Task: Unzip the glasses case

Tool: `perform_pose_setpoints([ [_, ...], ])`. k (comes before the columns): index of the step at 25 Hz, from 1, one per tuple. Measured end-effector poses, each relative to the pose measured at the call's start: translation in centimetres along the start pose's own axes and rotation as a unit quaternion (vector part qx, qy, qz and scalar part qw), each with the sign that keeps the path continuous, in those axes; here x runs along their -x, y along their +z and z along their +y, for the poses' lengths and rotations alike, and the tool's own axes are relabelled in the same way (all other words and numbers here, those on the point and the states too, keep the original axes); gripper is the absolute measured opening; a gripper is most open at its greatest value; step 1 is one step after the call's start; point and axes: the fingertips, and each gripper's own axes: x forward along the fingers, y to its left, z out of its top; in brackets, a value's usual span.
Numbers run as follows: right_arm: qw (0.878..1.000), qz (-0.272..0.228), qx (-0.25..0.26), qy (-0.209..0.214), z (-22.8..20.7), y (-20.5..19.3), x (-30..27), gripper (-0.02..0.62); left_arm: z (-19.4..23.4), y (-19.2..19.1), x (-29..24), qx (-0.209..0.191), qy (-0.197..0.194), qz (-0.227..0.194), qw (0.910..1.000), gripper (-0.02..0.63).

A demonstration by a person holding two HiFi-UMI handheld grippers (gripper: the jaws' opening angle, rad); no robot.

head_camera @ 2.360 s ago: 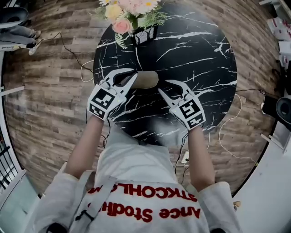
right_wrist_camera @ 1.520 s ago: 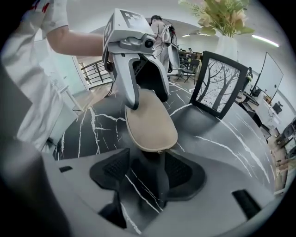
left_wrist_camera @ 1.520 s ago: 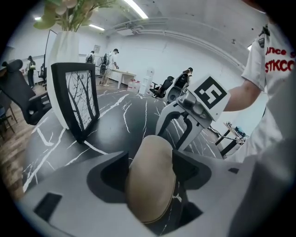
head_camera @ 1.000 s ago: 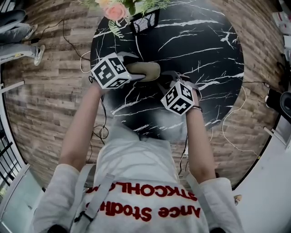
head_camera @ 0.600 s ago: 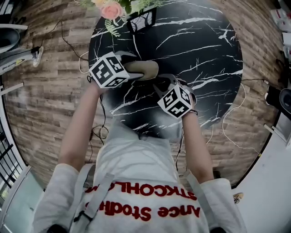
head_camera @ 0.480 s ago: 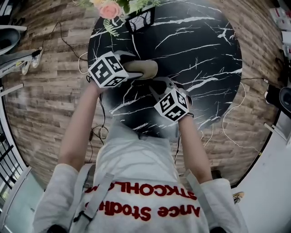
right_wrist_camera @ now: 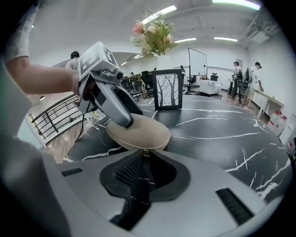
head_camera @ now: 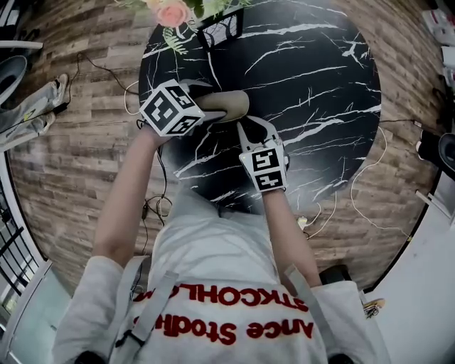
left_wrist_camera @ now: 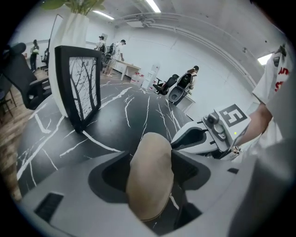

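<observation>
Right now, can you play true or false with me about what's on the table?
The left gripper is clamped on the beige glasses case. True.
The table is white. False: it is black with white veins.
A picture frame stands on the table. True.
The right gripper is far from the case. False: its closing jaws are at the case's end, with the zipper pull between their tips.

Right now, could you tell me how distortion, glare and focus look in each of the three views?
Head view: fisheye curves the wooden floorboards around the round black marble table, with a pale sheen at its near edge. Left gripper view: the beige oval glasses case looks soft up close. Right gripper view: bright ceiling lights, dark corners.
</observation>
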Motion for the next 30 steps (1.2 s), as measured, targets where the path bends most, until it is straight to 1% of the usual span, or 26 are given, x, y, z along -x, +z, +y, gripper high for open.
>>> perform_pose_setpoints([
  [3,1.000,0.002,0.023,0.007,-0.1,0.1,-0.1,0.054,0.0,-0.3,0.3,0.034,-0.001,-0.014,0.9993,0.270],
  [6,0.999,0.005,0.050,-0.003,-0.1,0.1,-0.1,0.044,0.1,-0.3,0.3,0.041,0.000,-0.015,0.9990,0.268],
  [9,0.999,0.002,0.046,-0.005,0.3,0.2,-0.1,0.041,0.2,-0.3,0.2,0.046,-0.004,-0.010,0.9989,0.268],
  [11,0.999,0.003,0.051,0.006,1.4,0.2,-0.2,0.036,0.2,-0.3,0.2,0.047,-0.003,-0.009,0.9988,0.268],
  [18,0.996,-0.001,0.072,0.056,7.3,1.3,-1.9,0.031,0.2,-0.3,0.1,0.049,-0.001,-0.008,0.9988,0.270],
  [19,0.996,-0.002,0.069,0.062,7.6,1.3,-2.0,0.032,0.2,-0.3,0.1,0.048,-0.001,-0.009,0.9988,0.270],
  [21,0.996,-0.008,0.047,0.069,7.3,1.4,-1.8,0.032,0.1,-0.3,0.1,0.044,-0.002,-0.014,0.9989,0.270],
  [24,0.999,-0.017,0.008,0.048,5.0,1.5,-0.5,0.034,0.3,-0.4,0.8,0.043,0.006,-0.034,0.9985,0.268],
  [26,0.999,-0.016,-0.006,0.037,3.6,1.4,-0.1,0.034,0.9,-1.0,1.9,0.065,0.018,-0.057,0.9961,0.268],
  [28,0.999,-0.013,-0.010,0.036,2.9,1.5,-0.1,0.034,1.6,-2.0,2.9,0.104,0.021,-0.082,0.9909,0.278],
  [30,0.999,-0.013,-0.012,0.040,2.6,1.8,-0.4,0.034,1.8,-2.9,3.5,0.141,0.020,-0.096,0.9852,0.262],
])
